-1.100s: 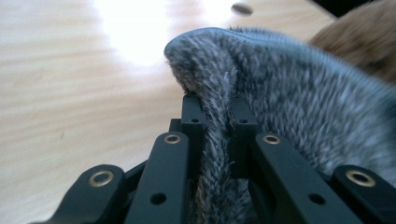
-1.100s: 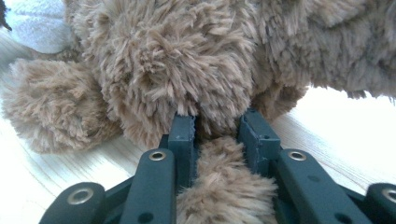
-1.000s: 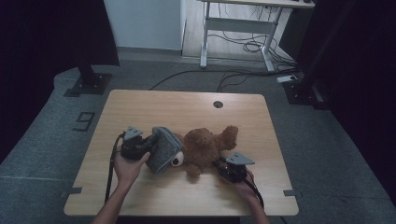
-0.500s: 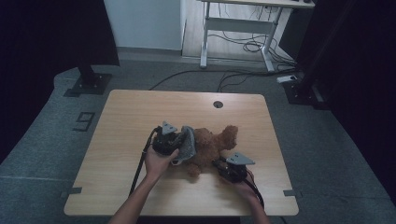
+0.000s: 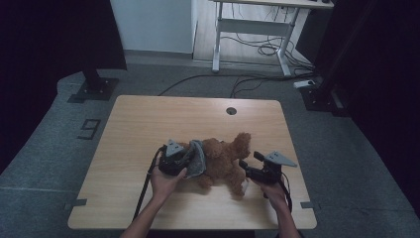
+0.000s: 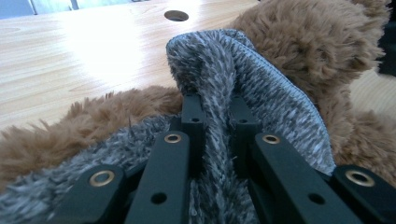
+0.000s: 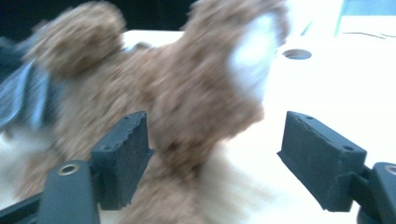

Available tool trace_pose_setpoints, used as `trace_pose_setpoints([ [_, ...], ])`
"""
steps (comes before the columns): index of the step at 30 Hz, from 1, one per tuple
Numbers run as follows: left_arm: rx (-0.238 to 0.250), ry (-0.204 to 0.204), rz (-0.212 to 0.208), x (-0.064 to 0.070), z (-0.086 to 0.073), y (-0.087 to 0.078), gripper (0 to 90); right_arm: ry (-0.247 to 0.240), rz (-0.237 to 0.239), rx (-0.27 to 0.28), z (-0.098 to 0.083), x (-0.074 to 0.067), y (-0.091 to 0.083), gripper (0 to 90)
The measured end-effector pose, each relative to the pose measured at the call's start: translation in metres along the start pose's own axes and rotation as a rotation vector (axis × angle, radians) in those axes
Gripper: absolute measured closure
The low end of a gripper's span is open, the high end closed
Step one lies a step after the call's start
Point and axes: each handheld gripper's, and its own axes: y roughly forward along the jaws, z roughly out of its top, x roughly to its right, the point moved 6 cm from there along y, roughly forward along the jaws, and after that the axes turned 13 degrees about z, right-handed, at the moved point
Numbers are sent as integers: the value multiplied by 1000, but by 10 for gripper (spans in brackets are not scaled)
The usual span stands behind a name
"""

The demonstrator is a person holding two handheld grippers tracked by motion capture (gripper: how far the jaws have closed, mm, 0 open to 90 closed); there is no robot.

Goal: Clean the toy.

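At the table's (image 5: 148,124) lower centre, the left gripper (image 5: 179,159) pinches the grey knitted garment (image 5: 197,158) against the brown teddy bear (image 5: 225,158), while the right gripper (image 5: 246,167), its jaws just opened wide, sits empty beside the bear's leg.

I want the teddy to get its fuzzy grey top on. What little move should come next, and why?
Probably the left gripper should keep pulling the grey garment further over the teddy bear. Its jaws are shut on a fold of the cloth, which is bunched at one side of the bear. The right gripper has just been opening, nothing pressed between its jaws, so it could re-grip the bear to steady it.
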Motion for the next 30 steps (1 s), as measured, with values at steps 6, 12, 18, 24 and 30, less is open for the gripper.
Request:
trace_pose_setpoints([
  [6,13,-32,-30,2,-6,-6,806,62,46,-22,16,19,22,212],
  [12,18,-38,-34,1,-7,-7,806,54,136,-15,17,13,24,516],
  [18,26,-50,-42,3,-8,-10,804,21,105,-12,6,6,15,658],
  [24,3,-72,-72,2,1,-17,801,-43,42,0,-4,-3,11,694],
  [30,25,-103,-119,-4,30,-34,798,-76,25,14,-10,-2,9,695],
])
